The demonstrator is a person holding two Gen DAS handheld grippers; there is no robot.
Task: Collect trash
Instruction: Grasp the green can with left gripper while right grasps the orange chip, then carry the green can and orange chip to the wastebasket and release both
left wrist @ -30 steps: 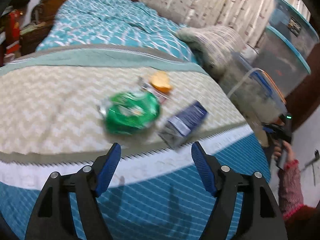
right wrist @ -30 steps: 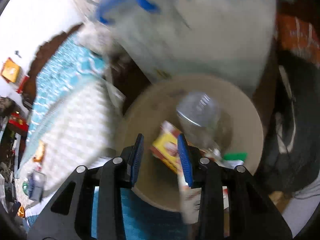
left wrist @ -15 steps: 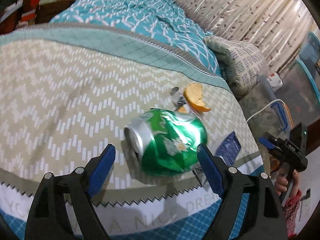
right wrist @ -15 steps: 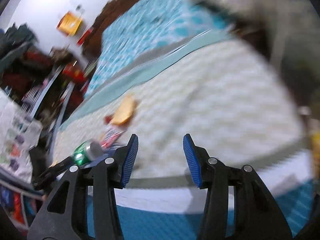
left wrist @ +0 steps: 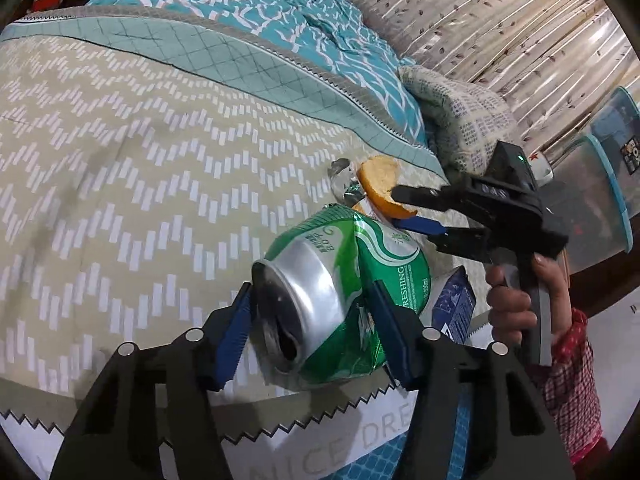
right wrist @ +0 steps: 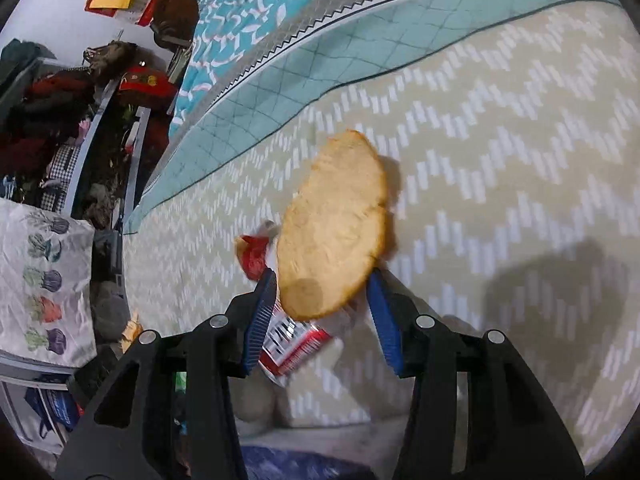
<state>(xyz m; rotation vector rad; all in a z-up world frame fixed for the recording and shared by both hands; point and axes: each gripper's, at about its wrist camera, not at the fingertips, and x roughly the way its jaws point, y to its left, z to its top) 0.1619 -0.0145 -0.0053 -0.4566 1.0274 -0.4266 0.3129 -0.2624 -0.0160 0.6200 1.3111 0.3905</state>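
Observation:
A crushed green can (left wrist: 344,292) lies on the patterned bedspread (left wrist: 140,168), and my left gripper (left wrist: 316,332) is shut on it, its blue pads pressing both sides. A piece of bread (right wrist: 332,228) sits between the blue pads of my right gripper (right wrist: 320,312), which has closed around its lower end; the bread also shows in the left wrist view (left wrist: 380,188) with the right gripper (left wrist: 404,208) at it. A red-and-white wrapper (right wrist: 288,340) lies under the bread. A blue packet (left wrist: 452,308) lies right of the can.
A patterned pillow (left wrist: 460,120) and clear storage bins (left wrist: 596,200) stand to the right of the bed. Cluttered shelves (right wrist: 60,152) and a printed bag (right wrist: 44,280) stand off the bed's far side.
My left gripper moved in and closed on the can. My right gripper swung from the bin to the bed and closed around the bread.

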